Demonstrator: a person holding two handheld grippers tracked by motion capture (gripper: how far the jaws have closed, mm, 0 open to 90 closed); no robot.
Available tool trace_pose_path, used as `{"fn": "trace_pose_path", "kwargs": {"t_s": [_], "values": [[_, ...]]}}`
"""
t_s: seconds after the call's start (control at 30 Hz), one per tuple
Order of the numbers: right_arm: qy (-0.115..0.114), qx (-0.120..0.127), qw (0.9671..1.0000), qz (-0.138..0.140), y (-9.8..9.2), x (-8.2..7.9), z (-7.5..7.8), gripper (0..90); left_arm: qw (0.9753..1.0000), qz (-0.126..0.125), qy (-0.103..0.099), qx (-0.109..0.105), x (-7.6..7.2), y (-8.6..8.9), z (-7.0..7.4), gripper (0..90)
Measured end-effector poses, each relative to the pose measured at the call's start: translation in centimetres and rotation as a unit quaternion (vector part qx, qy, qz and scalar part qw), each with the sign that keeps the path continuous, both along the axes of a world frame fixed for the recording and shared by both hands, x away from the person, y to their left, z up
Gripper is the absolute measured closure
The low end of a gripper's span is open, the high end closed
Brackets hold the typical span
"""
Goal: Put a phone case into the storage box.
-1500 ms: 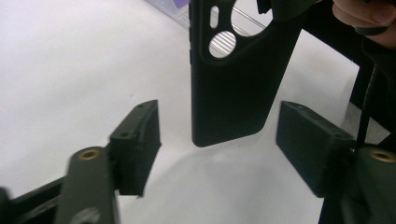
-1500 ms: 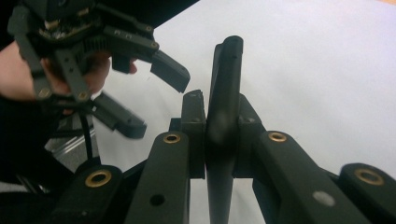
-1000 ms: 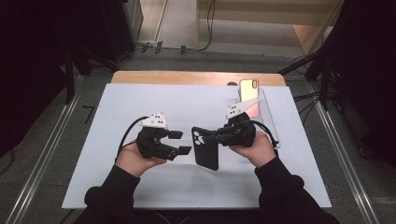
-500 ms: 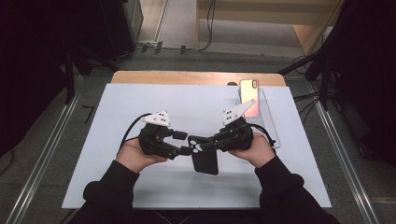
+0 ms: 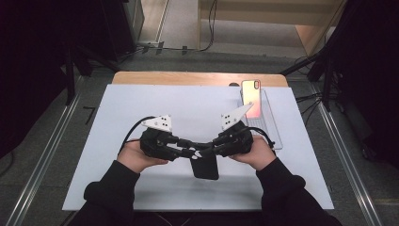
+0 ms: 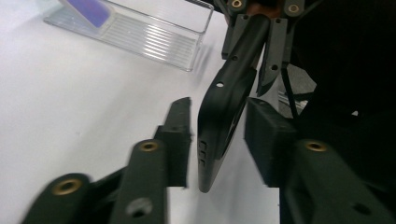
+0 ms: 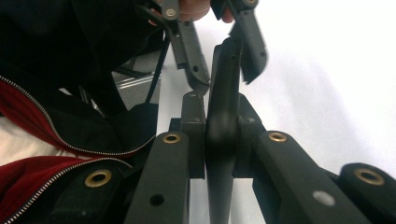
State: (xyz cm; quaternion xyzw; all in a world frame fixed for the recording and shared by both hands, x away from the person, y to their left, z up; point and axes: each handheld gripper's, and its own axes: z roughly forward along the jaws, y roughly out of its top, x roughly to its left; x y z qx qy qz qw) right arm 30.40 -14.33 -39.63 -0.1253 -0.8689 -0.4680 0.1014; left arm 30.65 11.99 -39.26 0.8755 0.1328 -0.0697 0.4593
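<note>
A black phone case (image 5: pixel 205 165) hangs edge-up over the white mat between both grippers. My right gripper (image 5: pixel 211 149) is shut on it; in the right gripper view both pads (image 7: pixel 193 116) press the case (image 7: pixel 223 121). My left gripper (image 5: pixel 189 151) stands open around the case's other end. In the left gripper view the case (image 6: pixel 219 126) sits between the jaws with a gap on each side of my left gripper (image 6: pixel 218 103). The right gripper (image 7: pixel 219 98) shows the left one's jaws straddling the far end.
A phone (image 5: pixel 251 98) with a pink-orange screen leans in a clear ribbed stand (image 5: pixel 268 123) at the mat's right rear; the stand (image 6: pixel 140 37) also shows beyond the case. The white mat (image 5: pixel 141 103) covers a wooden table (image 5: pixel 188 78). Metal rails run along both sides.
The left gripper has moved right until its jaws straddle the case. The right gripper has brought the case a little left and nearer the person.
</note>
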Motion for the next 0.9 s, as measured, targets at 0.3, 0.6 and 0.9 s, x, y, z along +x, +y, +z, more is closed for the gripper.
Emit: {"fn": "trace_pose_path", "kwargs": {"t_s": [0.3, 0.6, 0.9], "values": [[0.006, 0.003, 1.0000, 0.007, -0.2, 0.2, -0.1, 77.2, 0.9998, -0.014, 0.010, 0.001, -0.1, 0.1, -0.1, 75.6], [0.016, 0.009, 0.9998, -0.001, -0.1, 0.3, -0.2, 69.2, 0.9994, -0.018, 0.029, -0.004, 0.0, 0.4, 0.0, 77.1], [-0.015, 0.030, 0.9976, -0.060, -0.6, 0.2, -0.1, 35.4, 0.9986, 0.027, 0.045, 0.002, 0.5, 1.7, 0.5, 77.1]]}}
